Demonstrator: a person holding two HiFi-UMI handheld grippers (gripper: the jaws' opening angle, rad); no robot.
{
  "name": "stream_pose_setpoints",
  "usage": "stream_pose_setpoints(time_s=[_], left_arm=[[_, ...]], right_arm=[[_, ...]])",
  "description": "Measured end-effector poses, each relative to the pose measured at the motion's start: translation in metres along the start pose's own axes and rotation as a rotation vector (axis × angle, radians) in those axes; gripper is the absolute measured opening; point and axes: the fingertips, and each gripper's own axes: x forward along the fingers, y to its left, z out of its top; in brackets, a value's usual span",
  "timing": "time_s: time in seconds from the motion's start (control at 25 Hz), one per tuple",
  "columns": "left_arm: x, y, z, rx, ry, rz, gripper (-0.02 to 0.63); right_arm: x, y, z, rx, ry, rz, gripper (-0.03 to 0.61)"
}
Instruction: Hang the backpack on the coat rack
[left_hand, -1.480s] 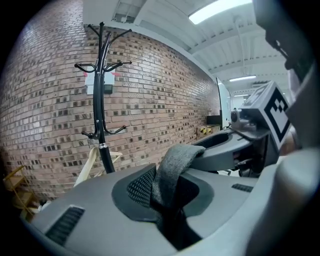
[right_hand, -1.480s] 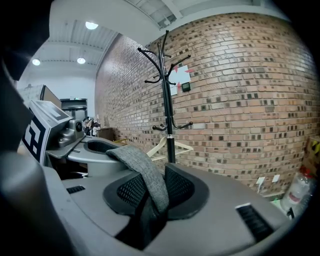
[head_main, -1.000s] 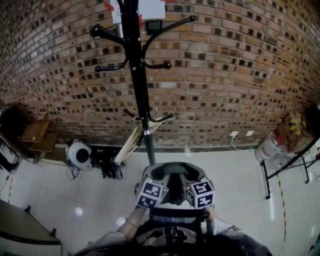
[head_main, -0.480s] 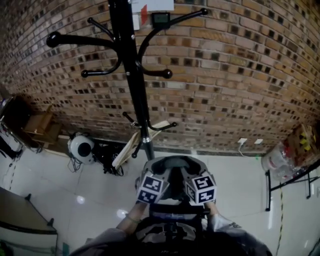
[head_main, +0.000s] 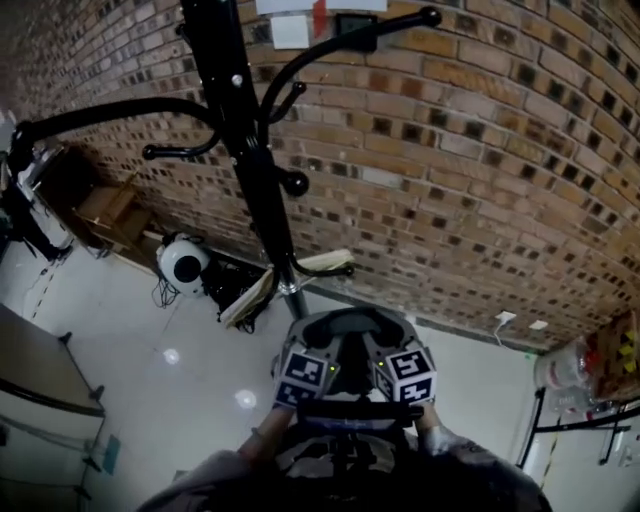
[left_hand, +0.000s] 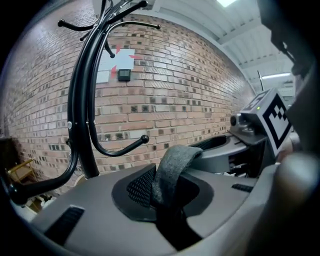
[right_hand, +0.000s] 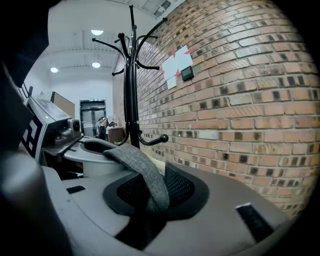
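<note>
I carry a grey backpack (head_main: 345, 332) off the floor, a gripper on each side. My left gripper (head_main: 306, 374) and right gripper (head_main: 403, 374) press against its top; their jaws are hidden under it. In the left gripper view the backpack's grey shell (left_hand: 95, 200) fills the bottom, with a grey strap (left_hand: 172, 162) looping out of a black mesh recess. The right gripper view shows the same shell (right_hand: 225, 200) and strap (right_hand: 145, 172). The black coat rack (head_main: 243, 150) stands just ahead against the brick wall. One lower hook (left_hand: 144, 138) reaches toward the backpack.
A brick wall (head_main: 470, 150) is right behind the rack. On the floor at its foot lie a white round device (head_main: 183, 262), cables and a pale board (head_main: 252, 296). A wooden crate (head_main: 110, 212) is at the left, a black metal stand (head_main: 575, 425) at the right.
The rack and wall have come much closer and the pole has slid left in the head view. Both grippers keep the same hold on the backpack.
</note>
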Motion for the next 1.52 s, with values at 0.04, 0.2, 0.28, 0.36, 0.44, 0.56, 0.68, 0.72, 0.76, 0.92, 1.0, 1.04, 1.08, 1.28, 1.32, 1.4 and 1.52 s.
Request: stream_pose_setpoints(time_s=[0.04,0.2,0.28,0.36,0.44,0.56,0.68,0.72,0.76,0.92,1.0,1.04,1.08,1.28,1.32,1.4,1.52], left_arm=[[0.005,0.001,0.003,-0.010,-0.001,0.014,0.063],[0.021,0.004,0.010,-0.054,-0.004,0.070,0.063],[0.027,0.006,0.014,-0.078,-0.003,0.101,0.063],[0.035,0.009,0.018,-0.102,-0.003,0.129,0.063],[0.043,0.013,0.021,-0.126,-0.005,0.154,0.063],[0.049,0.018,0.024,-0.163,0.004,0.197,0.064],[0.054,0.024,0.026,-0.212,0.016,0.245,0.064],[0.055,0.026,0.027,-0.222,0.017,0.258,0.064],[0.057,0.028,0.028,-0.230,0.018,0.269,0.064],[0.060,0.035,0.028,-0.270,0.028,0.314,0.064],[0.060,0.038,0.028,-0.294,0.034,0.341,0.066],[0.061,0.038,0.028,-0.306,0.038,0.352,0.066],[0.061,0.039,0.028,-0.319,0.041,0.360,0.066],[0.058,0.044,0.026,-0.381,0.039,0.390,0.066],[0.059,0.044,0.026,-0.387,0.037,0.393,0.066],[0.059,0.044,0.027,-0.401,0.035,0.398,0.066],[0.061,0.042,0.029,-0.425,0.032,0.403,0.066]], right_arm=[[0.003,-0.005,0.003,-0.014,0.001,0.016,0.112],[0.012,-0.022,0.013,-0.075,0.015,0.073,0.112],[0.017,-0.029,0.018,-0.103,0.020,0.098,0.112],[0.023,-0.035,0.025,-0.122,0.010,0.123,0.112],[0.031,-0.041,0.030,-0.152,0.004,0.156,0.112],[0.042,-0.047,0.034,-0.198,0.001,0.214,0.112],[0.054,-0.050,0.038,-0.226,0.010,0.272,0.112],[0.058,-0.051,0.038,-0.237,0.017,0.291,0.112],[0.061,-0.052,0.039,-0.247,0.020,0.311,0.112],[0.074,-0.049,0.047,-0.283,0.012,0.392,0.112],[0.080,-0.048,0.048,-0.297,0.018,0.435,0.112],[0.082,-0.049,0.048,-0.301,0.022,0.455,0.112],[0.084,-0.048,0.048,-0.307,0.028,0.473,0.112],[0.094,-0.039,0.053,-0.379,0.032,0.553,0.112],[0.096,-0.038,0.053,-0.391,0.034,0.570,0.112],[0.098,-0.038,0.054,-0.411,0.042,0.610,0.112],[0.101,-0.037,0.053,-0.464,0.069,0.687,0.112]])
